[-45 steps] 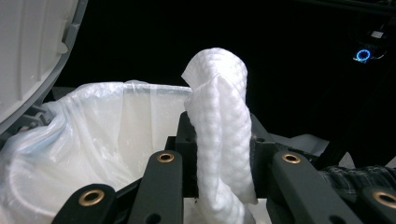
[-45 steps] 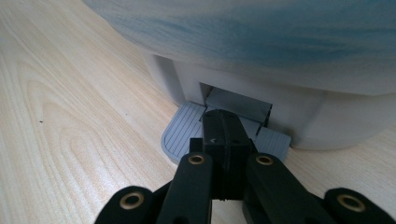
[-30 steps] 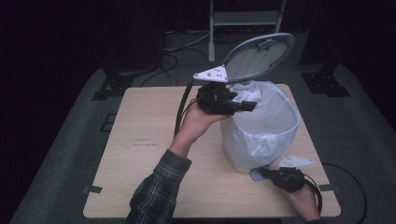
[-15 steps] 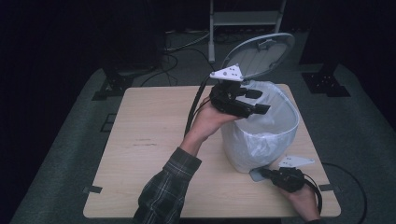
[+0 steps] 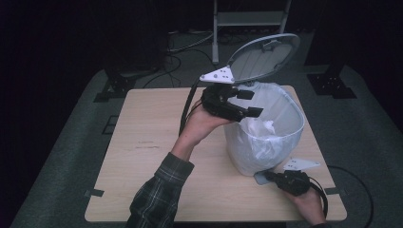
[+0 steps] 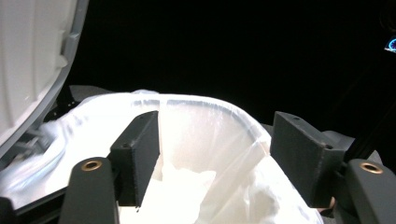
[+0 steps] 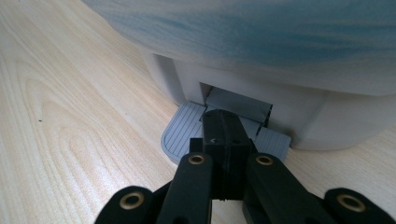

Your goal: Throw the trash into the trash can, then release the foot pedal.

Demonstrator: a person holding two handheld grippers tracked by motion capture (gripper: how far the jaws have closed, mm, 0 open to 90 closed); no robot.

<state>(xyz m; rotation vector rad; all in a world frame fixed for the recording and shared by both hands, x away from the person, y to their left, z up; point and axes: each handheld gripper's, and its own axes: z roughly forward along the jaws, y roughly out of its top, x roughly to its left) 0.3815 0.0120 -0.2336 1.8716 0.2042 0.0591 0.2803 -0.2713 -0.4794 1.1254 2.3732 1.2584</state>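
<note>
A white pedal bin lined with a white plastic bag stands on the right half of the wooden table, its grey lid tipped up. My left gripper hovers over the bin's near-left rim, pointing across the opening. Its jaws have just been opening, and nothing is between them. Crumpled white paper lies inside the bag below. My right gripper is shut, its tips resting on the grey ribbed pedal at the bin's foot.
The table's left half is bare wood. The raised lid stands close to the left gripper's far side. A metal stand and cables lie on the dark floor behind the table.
The left gripper's jaws were together a second ago and now stand apart over the bin. The left hand lifted slightly and shifted right. The right gripper stayed on the pedal.
</note>
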